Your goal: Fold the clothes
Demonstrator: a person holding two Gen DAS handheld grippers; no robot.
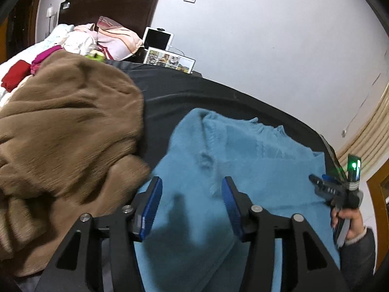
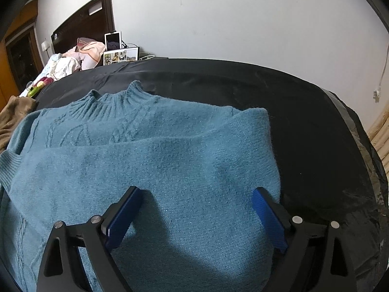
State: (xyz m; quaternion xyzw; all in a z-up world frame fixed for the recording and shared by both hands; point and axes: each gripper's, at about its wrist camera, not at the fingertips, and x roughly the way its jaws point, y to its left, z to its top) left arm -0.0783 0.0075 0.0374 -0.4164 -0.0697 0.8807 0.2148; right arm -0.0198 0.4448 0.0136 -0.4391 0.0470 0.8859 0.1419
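Observation:
A blue knit sweater point(image 2: 155, 160) lies on a black cloth point(image 2: 304, 126), collar toward the wall, with a sleeve folded across its chest. It also shows in the left wrist view point(image 1: 255, 155). My right gripper point(image 2: 197, 194) is open and empty, hovering over the sweater's lower right part. My left gripper point(image 1: 192, 185) is open and empty over the sweater's left side. In the left wrist view the right gripper point(image 1: 313, 180) shows at the sweater's far edge, held by a hand.
A brown fleece garment point(image 1: 65, 131) is heaped to the left of the sweater, also seen in the right wrist view point(image 2: 14, 114). A bed with pillows point(image 1: 114, 36), clothes, a tablet point(image 1: 158, 37) and a photo frame point(image 1: 170, 59) stand beyond. A white wall is behind.

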